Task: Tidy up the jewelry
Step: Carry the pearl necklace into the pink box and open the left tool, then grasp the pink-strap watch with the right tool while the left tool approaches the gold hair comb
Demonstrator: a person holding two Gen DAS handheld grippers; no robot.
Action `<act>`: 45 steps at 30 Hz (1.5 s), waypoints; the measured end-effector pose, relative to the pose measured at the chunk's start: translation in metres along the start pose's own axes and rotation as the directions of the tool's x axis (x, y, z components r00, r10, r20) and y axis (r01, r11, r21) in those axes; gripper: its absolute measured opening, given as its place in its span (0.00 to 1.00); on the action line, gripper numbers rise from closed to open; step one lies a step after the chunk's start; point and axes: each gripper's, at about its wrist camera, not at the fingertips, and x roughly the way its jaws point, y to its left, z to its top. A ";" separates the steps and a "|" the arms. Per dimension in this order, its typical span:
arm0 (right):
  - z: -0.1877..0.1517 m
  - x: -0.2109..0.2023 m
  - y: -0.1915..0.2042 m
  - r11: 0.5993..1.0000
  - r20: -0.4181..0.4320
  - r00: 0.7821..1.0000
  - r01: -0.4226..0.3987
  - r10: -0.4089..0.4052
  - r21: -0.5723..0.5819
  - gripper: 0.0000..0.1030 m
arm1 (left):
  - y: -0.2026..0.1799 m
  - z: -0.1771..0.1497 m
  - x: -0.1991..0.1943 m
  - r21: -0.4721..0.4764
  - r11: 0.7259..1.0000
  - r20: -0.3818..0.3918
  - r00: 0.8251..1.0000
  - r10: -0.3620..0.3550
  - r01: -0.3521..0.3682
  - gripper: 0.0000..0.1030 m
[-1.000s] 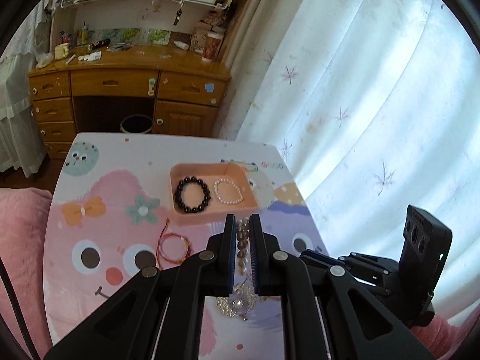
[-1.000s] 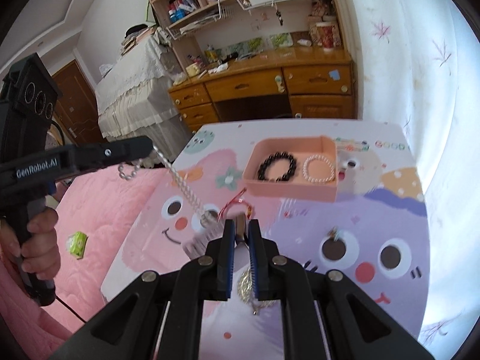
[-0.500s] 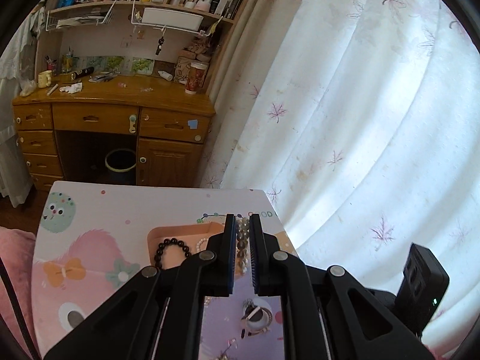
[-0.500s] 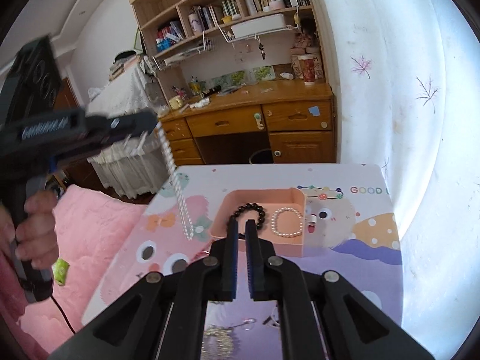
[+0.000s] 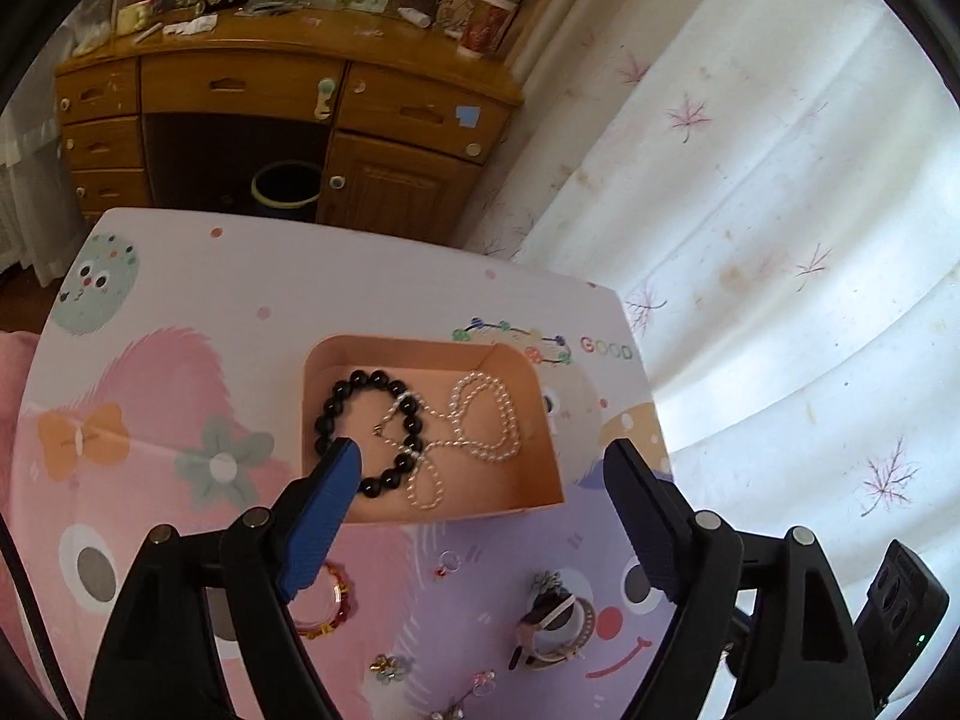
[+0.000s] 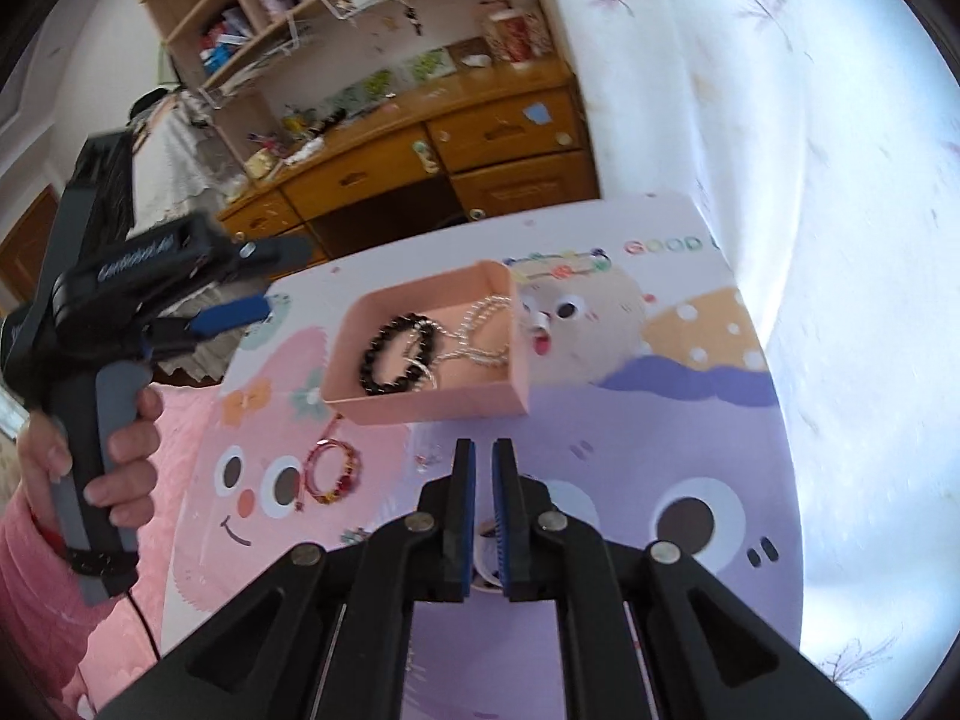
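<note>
A pink tray (image 5: 543, 507) (image 6: 384, 408) on the cartoon table mat holds a black bead bracelet (image 5: 360, 384) (image 6: 384, 354), a white pearl bracelet (image 5: 507, 414) and a silver bead chain (image 5: 429, 474) (image 6: 480, 324) lying across them. My left gripper (image 5: 480, 459) is open and empty above the tray's near side; it also shows in the right wrist view (image 6: 240, 306). My right gripper (image 6: 482, 450) is shut with a narrow gap and nothing visible between its fingers, hovering near the tray's front wall.
On the mat lie a red bracelet (image 5: 327, 597) (image 6: 330, 471), a pile of rings and bands (image 5: 555, 624), and small charms (image 5: 387, 666). A wooden desk (image 5: 288, 90) stands beyond the table. White curtains (image 5: 780, 240) hang at the right. Pink bedding (image 6: 180, 420) lies left.
My left gripper carried the silver bead chain over the tray, opened and let it fall in. My right gripper has moved back down toward the mat.
</note>
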 end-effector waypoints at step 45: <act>-0.052 0.102 -0.045 0.785 -0.469 0.883 0.295 -0.007 0.544 0.59 | 0.022 -0.223 0.025 -0.175 0.970 -0.499 0.865 0.058 -0.166 0.90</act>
